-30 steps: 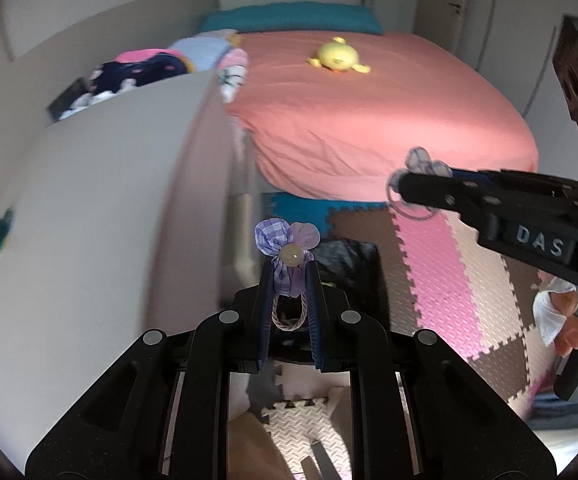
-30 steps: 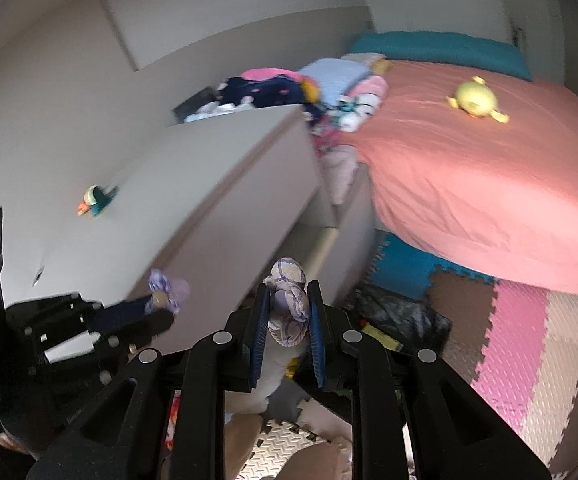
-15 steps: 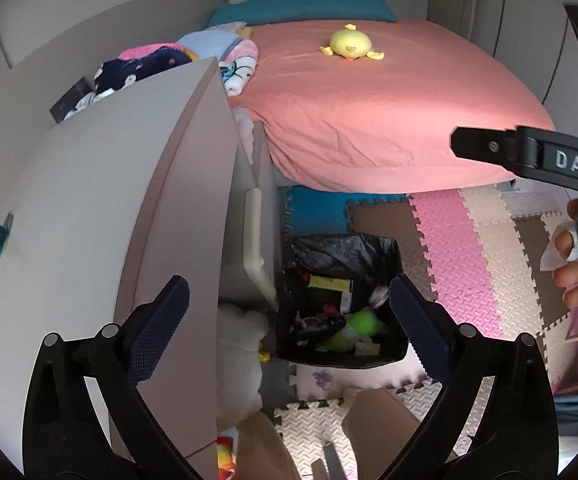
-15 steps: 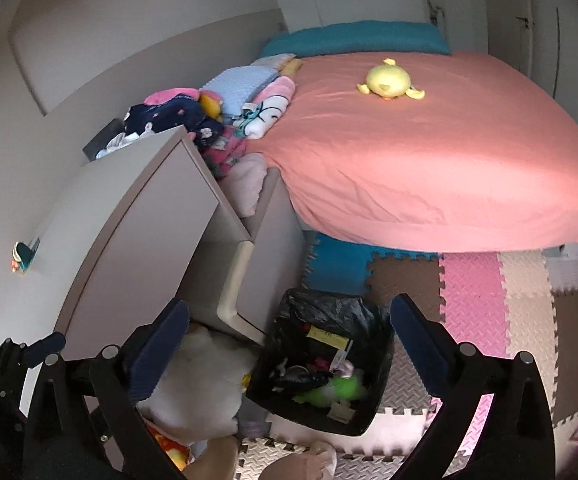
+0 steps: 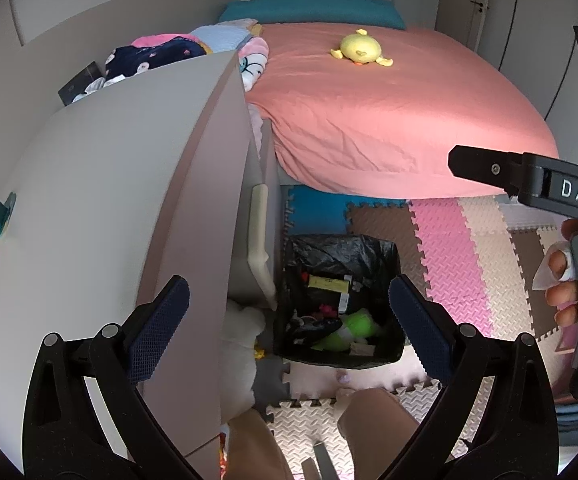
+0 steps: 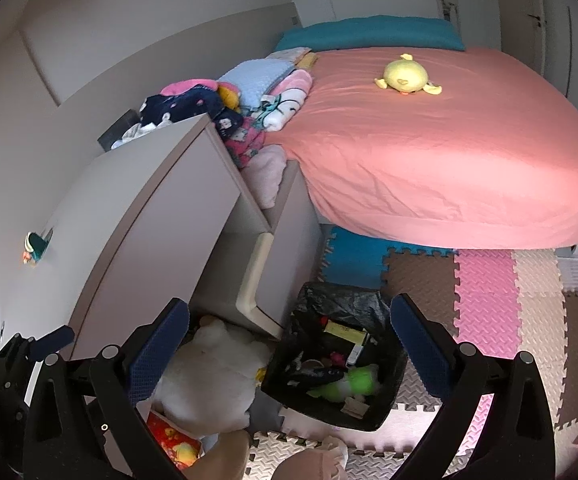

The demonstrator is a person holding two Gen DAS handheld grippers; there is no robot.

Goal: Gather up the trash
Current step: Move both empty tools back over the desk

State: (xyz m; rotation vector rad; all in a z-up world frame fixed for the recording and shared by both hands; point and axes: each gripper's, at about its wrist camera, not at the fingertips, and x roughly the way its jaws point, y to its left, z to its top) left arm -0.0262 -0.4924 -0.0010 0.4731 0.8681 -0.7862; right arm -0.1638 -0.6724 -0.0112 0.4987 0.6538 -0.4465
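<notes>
Both grippers, left gripper (image 5: 289, 304) and right gripper (image 6: 289, 328), are held wide open and empty above the black trash bin (image 5: 339, 354), which is seen on the foam floor mat (image 5: 445, 256) beside a desk (image 5: 129, 184).

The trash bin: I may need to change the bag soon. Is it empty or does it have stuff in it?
Partly filled. The trash bin holds a green item, a yellow box and dark scraps, below the rim.
</notes>
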